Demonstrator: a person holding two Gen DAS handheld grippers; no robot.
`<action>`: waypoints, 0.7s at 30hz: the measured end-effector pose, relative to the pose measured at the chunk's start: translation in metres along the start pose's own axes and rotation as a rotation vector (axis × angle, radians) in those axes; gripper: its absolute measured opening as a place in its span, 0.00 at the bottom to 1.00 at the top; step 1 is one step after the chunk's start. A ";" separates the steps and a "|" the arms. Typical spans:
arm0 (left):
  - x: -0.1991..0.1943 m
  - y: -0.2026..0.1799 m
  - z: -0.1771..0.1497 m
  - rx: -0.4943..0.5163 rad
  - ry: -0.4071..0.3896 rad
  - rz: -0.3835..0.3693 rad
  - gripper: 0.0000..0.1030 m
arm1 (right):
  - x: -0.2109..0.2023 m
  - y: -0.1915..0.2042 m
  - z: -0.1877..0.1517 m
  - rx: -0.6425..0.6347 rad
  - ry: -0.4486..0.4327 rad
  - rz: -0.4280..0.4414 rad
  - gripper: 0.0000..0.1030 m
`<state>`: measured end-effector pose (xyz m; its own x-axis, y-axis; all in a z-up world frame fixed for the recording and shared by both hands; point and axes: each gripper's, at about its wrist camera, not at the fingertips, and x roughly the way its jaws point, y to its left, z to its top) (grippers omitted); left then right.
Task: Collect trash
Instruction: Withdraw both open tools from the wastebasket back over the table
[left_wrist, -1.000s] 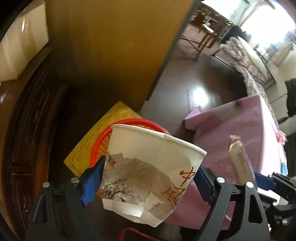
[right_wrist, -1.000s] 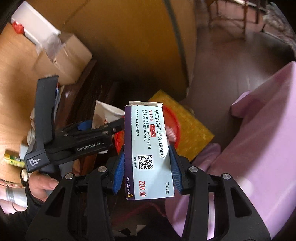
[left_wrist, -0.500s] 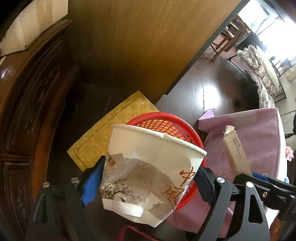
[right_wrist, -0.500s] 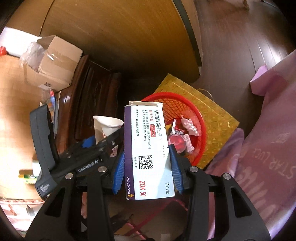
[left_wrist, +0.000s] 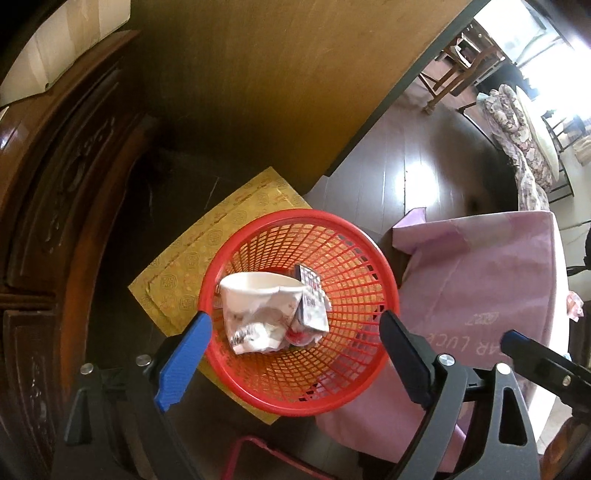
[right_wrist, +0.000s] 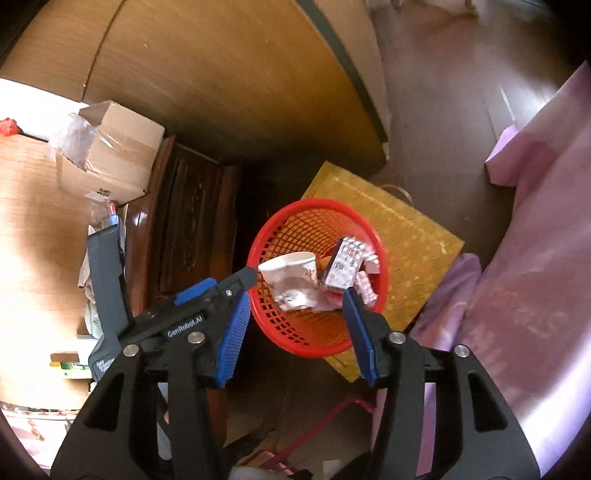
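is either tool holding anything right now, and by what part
Nothing is held. The left tool is open and the right tool is opening; the paper cup and box lie in the red basket.

1. A gold patterned mat (left_wrist: 207, 266) is laid on the dark floor ahead of the claw.
2. A pink cloth (left_wrist: 487, 288) is draped to its right.
3. A carved wooden cabinet (left_wrist: 55, 206) is seen left.
4. A cardboard box (right_wrist: 110, 155) is set upper left.

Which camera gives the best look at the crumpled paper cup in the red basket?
The left wrist view: the cup is large, central and unblocked. The right wrist view shows the cup smaller, farther off.
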<state>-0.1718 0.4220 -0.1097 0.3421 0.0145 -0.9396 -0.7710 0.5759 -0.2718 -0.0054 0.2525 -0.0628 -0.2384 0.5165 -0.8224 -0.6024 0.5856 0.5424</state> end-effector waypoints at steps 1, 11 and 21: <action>-0.001 -0.001 0.000 0.001 -0.002 0.000 0.88 | -0.006 -0.001 -0.002 -0.001 -0.009 0.002 0.51; -0.028 -0.061 -0.012 0.132 -0.033 -0.010 0.88 | -0.089 -0.029 -0.034 -0.009 -0.173 -0.029 0.53; -0.039 -0.158 -0.037 0.313 -0.035 -0.039 0.89 | -0.181 -0.106 -0.086 0.077 -0.390 -0.207 0.58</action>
<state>-0.0832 0.3003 -0.0381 0.3905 0.0124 -0.9205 -0.5559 0.8002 -0.2251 0.0360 0.0428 0.0134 0.1946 0.5718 -0.7970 -0.5452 0.7385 0.3967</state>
